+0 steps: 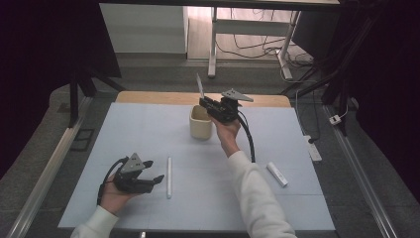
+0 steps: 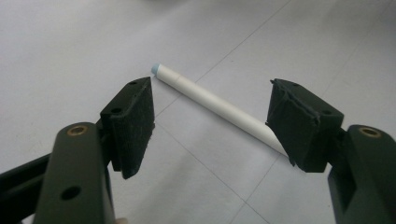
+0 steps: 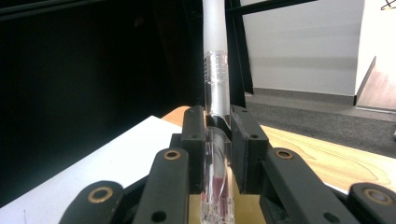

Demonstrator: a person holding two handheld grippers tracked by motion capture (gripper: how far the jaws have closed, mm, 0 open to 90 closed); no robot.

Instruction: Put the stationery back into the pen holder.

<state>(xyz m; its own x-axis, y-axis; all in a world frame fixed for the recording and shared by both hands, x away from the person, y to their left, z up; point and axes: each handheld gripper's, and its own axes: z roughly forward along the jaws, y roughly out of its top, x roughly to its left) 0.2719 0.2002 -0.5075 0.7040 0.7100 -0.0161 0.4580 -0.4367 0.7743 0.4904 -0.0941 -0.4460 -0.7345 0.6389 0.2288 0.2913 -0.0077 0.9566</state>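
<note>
At the left of the high view we see the left gripper [image 1: 154, 171] resting low over the pale blue mat [image 1: 129, 134], held in the person's left hand [image 1: 115, 194]. Its jaws stand apart with nothing between them. Just to its right lies a white pen [image 1: 169, 177], stretched out flat on the mat and running away from the person. In the left gripper view the same white pen [image 2: 215, 105] lies slantwise beyond the two pads: its blue-tipped end sits just past the left-hand pad, its other end passes behind the right-hand pad, and the pads do not touch it. The pen lies ahead of the gap, not inside it.

Moving right, we come to a cream cup [image 1: 200, 123] standing upright near the far middle of the mat. The right gripper [image 1: 204, 103] hangs just above and beside the cup's right rim, held in the person's right hand [image 1: 227, 130]. Its jaws are clamped on a clear pen [image 1: 200, 86], which rises from them, leaning a little to the left, above the cup. In the right gripper view we see the clear pen [image 3: 215, 70] pinched between the two pads, its see-through ribbed barrel climbing straight up out of the grip and turning frosted white higher up, while its lower part, with a reddish core, runs down between the jaws.

Farther right, a second white pen [image 1: 277, 174] lies on the mat, well apart from both grippers.
</note>
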